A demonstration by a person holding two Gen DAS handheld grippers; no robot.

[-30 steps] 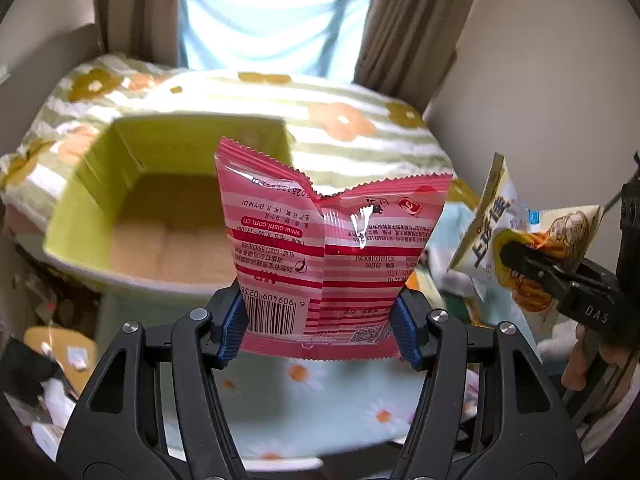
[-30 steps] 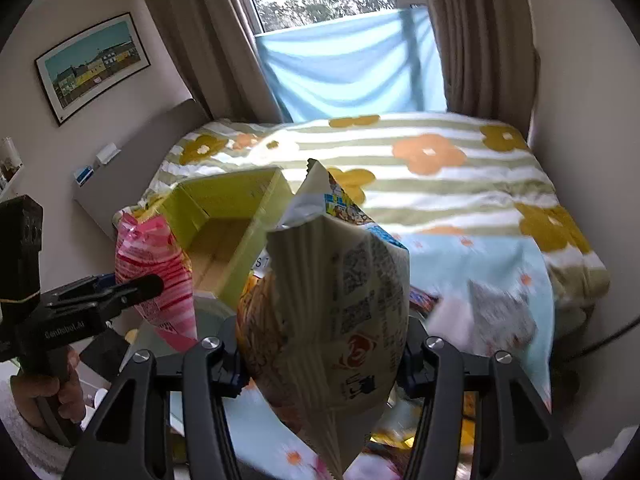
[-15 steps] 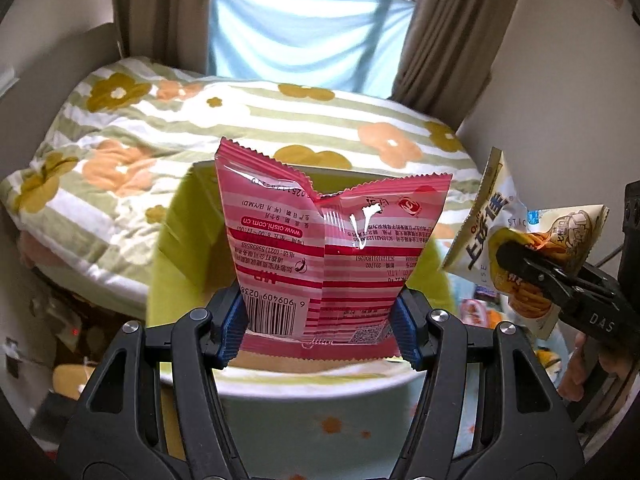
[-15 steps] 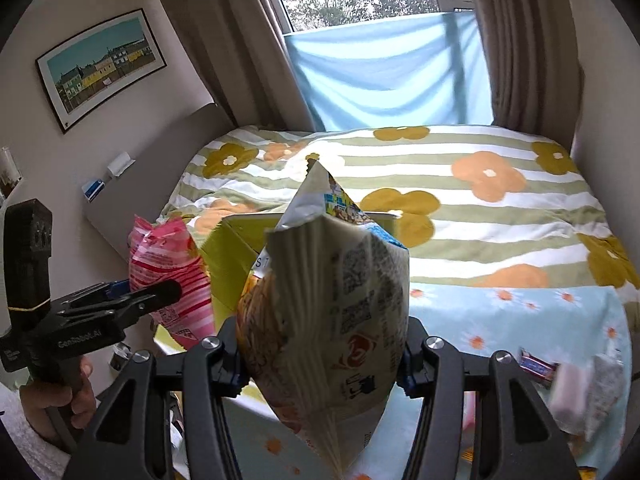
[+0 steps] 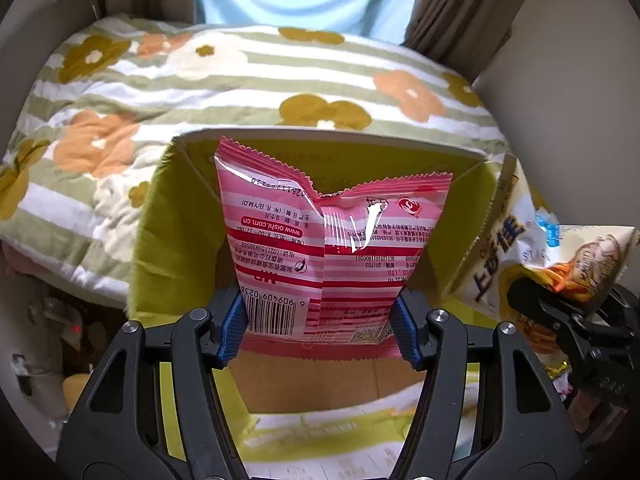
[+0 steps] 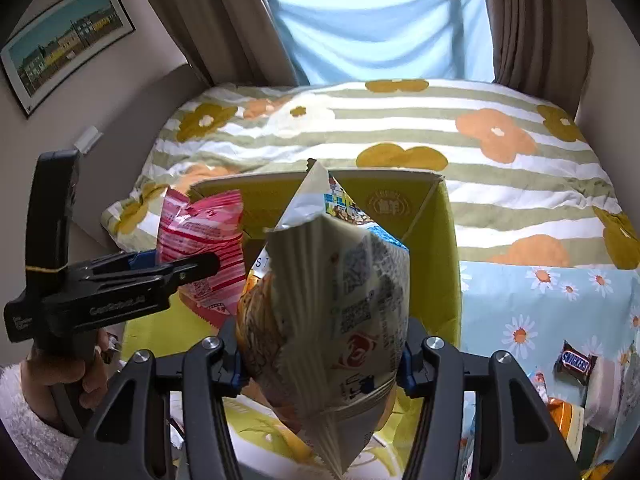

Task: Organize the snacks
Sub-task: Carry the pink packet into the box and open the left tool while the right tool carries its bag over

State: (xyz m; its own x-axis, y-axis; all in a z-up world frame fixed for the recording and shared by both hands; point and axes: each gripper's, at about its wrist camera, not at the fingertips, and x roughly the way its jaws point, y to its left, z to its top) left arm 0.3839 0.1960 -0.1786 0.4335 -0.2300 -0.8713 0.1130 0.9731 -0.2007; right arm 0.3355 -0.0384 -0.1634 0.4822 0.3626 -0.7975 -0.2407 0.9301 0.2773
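The left gripper [image 5: 320,330] clamped a pink striped foil snack packet [image 5: 328,248] upright over the open yellow-green cardboard box [image 5: 176,240], while the right gripper [image 6: 320,364] pinched a cream crinkled snack bag [image 6: 336,320] just beside it; beyond lay the floral striped bedspread [image 6: 400,128]

Soft daylight enters from the far window [image 6: 380,20], diffused by a pale blue cloth, leaving the room evenly lit. Glare streaks the pink snack bag [image 5: 332,248]. Fisheye bending darkens the corners; near edges blur slightly.
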